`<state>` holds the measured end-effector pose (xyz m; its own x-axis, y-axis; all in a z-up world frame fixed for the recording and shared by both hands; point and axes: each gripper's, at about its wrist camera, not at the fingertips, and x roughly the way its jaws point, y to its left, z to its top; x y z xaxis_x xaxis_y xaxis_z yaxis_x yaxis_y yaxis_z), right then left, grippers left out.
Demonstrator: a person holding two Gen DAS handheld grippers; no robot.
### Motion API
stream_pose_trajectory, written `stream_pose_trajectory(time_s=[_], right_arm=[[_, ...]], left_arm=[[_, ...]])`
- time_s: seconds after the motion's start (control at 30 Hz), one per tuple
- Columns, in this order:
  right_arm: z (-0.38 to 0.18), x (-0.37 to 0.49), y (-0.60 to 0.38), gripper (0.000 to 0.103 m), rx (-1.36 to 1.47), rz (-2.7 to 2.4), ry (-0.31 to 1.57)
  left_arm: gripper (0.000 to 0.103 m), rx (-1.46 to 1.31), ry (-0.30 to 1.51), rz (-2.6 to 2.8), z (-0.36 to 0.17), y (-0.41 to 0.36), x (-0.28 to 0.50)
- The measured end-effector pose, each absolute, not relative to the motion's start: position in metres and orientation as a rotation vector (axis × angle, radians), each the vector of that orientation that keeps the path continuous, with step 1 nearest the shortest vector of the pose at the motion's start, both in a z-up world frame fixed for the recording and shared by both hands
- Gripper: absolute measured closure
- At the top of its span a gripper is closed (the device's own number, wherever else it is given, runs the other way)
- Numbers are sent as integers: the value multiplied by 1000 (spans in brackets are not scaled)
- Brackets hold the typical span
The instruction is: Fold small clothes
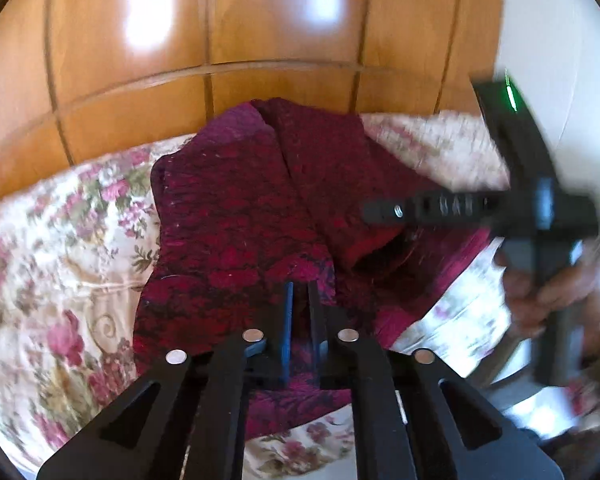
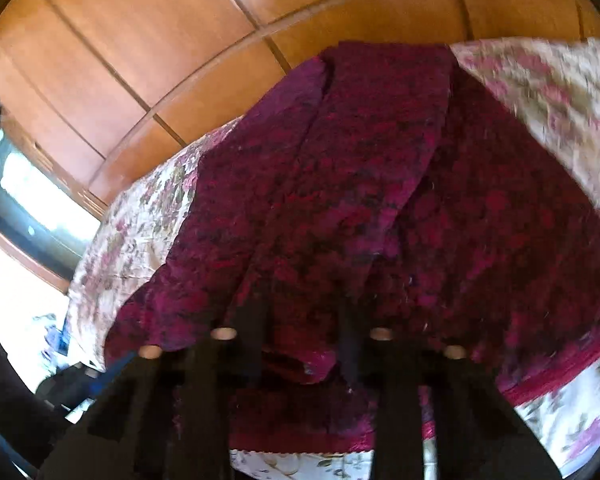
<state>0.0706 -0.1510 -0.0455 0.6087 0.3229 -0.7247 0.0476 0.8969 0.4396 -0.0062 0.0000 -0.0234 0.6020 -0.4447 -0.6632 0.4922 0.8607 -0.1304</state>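
Observation:
A dark red and magenta patterned garment (image 1: 236, 216) lies partly folded on a floral bedspread (image 1: 60, 280). My left gripper (image 1: 300, 312) sits low over the garment's near edge with its jaws nearly together; no cloth shows between them. My right gripper (image 1: 384, 214) reaches in from the right, blurred, above a folded part of the cloth. In the right wrist view the garment (image 2: 360, 200) fills the middle, and the right gripper (image 2: 304, 328) has its fingers spread apart over the near hem, with cloth beneath them.
A wooden panelled wardrobe (image 1: 260, 40) stands right behind the bed. A white wall (image 1: 560, 60) is at the right. A window and dark objects (image 2: 28, 208) lie to the left of the bed in the right wrist view.

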Motion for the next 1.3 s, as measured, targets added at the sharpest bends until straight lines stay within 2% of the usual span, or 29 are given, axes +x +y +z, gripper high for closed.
stream_pose_trajectory(time_s=[0.17,0.33,0.7,0.77,0.8,0.83,0.87,0.9,0.93,1.0,1.13,1.3], right_arm=[[4,64,-188,88,310,43,769],[27,79,-263,88,254,-174,704],[4,163,-440,88,419,-558,810],[-7,175,-457,84,446,-587,838],[-10,178,-462,75,445,-595,841],[-10,177,-463,67,430,-615,829],[-9,175,-463,43,429,-623,820],[-8,171,-462,30,436,-620,806],[-7,165,-458,30,440,-606,796],[-11,153,-446,28,441,-534,806],[-46,119,-408,24,534,-288,940],[-93,78,-361,28,653,-79,1089]], left_arm=[[99,-154,720,-474,11,66,30],[100,-329,675,-256,25,145,103],[100,-386,731,246,14,252,268],[100,-414,754,295,11,264,284],[95,-422,756,316,11,267,287],[73,-436,749,321,11,271,288],[56,-449,737,318,13,271,284],[26,-457,721,319,16,273,279],[21,-465,666,304,20,270,265],[21,-465,653,228,20,255,247],[21,-515,845,-134,-29,204,203],[22,-667,1078,-445,-101,140,144]])
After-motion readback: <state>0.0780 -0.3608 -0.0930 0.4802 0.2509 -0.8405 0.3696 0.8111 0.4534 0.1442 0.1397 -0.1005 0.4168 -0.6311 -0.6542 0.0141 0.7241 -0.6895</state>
